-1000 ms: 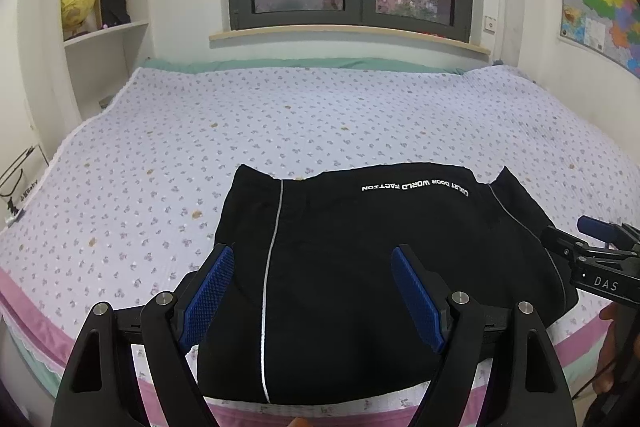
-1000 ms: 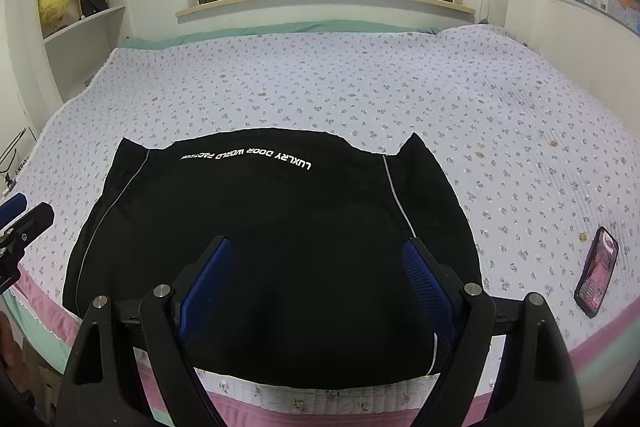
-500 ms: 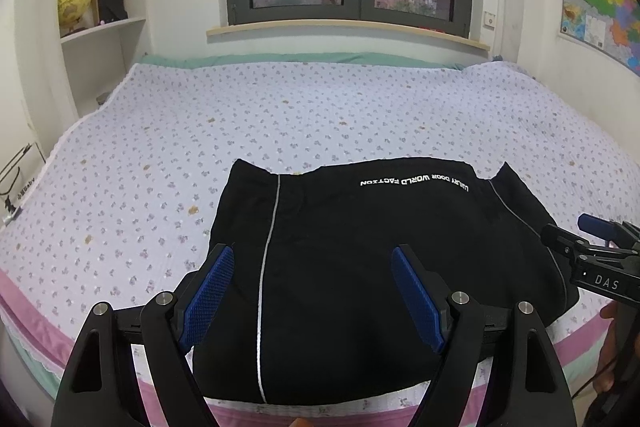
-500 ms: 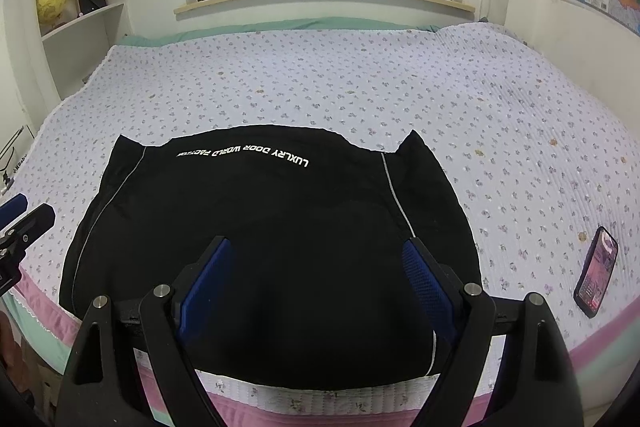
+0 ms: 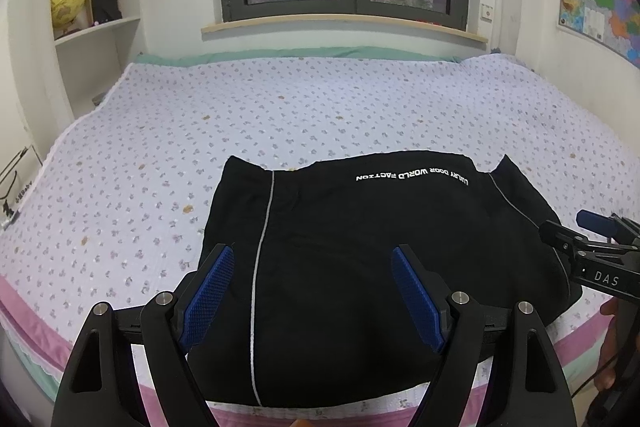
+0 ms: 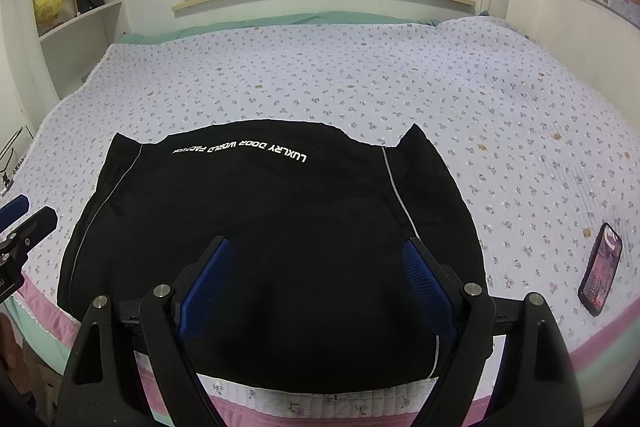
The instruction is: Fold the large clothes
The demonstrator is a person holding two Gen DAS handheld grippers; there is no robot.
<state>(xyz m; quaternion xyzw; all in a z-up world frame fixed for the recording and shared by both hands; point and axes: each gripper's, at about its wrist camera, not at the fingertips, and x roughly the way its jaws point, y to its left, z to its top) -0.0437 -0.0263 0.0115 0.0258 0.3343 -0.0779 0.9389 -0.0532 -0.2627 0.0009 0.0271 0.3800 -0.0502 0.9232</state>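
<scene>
the black garment (image 5: pixel 360 247) lies folded flat at the bed's (image 5: pixel 280 115) near edge, filling the lower middle of both views. left gripper (image 5: pixel 312 291) and right gripper (image 6: pixel 316 283) hover above it, spread wide and empty. probably between folds; next, pinch an edge.

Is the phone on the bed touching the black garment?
Apart. The right wrist view shows the phone lying near the bed's front edge, with a strip of bare floral sheet between it and the black garment's right edge.

Floral bed (image 6: pixel 400 79) carries black garment (image 6: pixel 272 227), phone (image 6: pixel 601 269).
</scene>
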